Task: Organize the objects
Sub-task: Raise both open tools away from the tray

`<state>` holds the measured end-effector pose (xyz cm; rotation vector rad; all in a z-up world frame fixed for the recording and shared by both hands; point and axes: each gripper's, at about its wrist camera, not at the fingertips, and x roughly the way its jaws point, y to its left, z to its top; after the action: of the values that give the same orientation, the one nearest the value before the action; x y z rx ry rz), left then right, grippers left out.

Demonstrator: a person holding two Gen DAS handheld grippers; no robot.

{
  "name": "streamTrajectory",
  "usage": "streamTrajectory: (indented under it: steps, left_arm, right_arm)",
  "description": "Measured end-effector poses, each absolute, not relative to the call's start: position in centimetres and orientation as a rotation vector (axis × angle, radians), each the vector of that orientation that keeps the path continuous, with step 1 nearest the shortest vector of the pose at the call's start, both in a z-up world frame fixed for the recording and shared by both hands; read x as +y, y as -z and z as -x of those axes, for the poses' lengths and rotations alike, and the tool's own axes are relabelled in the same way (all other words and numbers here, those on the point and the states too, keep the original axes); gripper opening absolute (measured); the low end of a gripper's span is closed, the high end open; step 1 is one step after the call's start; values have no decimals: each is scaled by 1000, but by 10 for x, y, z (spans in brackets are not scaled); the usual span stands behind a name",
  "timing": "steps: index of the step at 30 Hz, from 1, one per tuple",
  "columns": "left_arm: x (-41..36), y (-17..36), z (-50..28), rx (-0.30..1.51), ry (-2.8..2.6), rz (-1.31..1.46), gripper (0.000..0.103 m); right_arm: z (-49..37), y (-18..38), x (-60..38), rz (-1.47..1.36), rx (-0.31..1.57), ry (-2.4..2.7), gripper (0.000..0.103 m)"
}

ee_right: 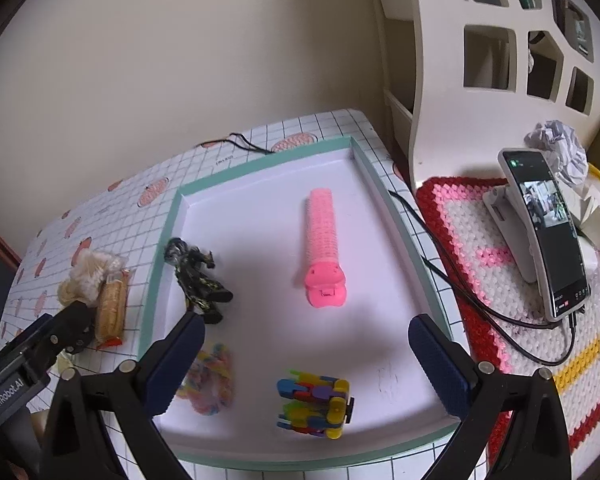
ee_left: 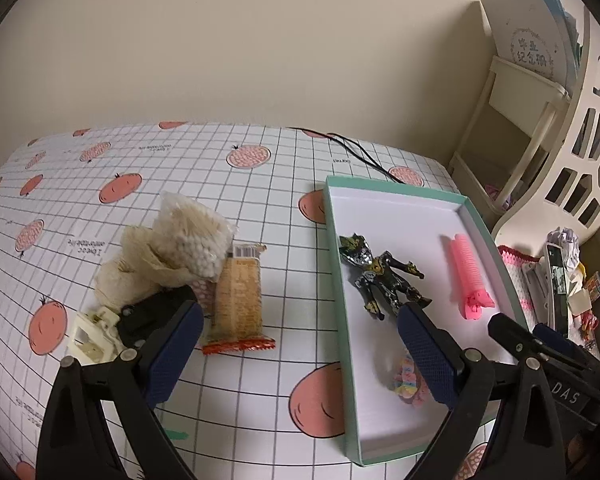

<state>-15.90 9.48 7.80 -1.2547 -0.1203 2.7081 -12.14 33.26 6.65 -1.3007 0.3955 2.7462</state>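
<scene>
The left gripper (ee_left: pixel 300 340) is hovering spread over the table (ee_left: pixel 260 400), empty; the right gripper (ee_right: pixel 306 350) is hanging spread over the tray (ee_right: pixel 172 216); the pink toy (ee_right: pixel 323 248) is lying mid-frame, head pointing toward the camera.

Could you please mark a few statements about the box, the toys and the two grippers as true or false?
1. The pink toy lies inside the green-rimmed box. True.
2. The orange snack packet is in the box. False: it lies on the tablecloth, left of the box.
3. The right gripper is shut on the colourful block toy. False: its jaws are wide open and hold nothing.
4. The dark action figure lies in the box. True.
5. The left gripper grips the bag of cotton swabs. False: it is open and empty.
</scene>
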Motion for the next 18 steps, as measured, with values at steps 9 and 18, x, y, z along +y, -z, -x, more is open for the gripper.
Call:
streamTrajectory:
  steps: [9, 18]
  left_arm:
    - [77, -97, 154, -92, -2717, 1203, 98]
    - [44, -111, 150, -147, -2736, 1188, 98]
  right_arm:
    - [123, -83, 309, 1278, 385, -2804, 103]
    - [122, -95, 277, 1244, 361, -2855, 103]
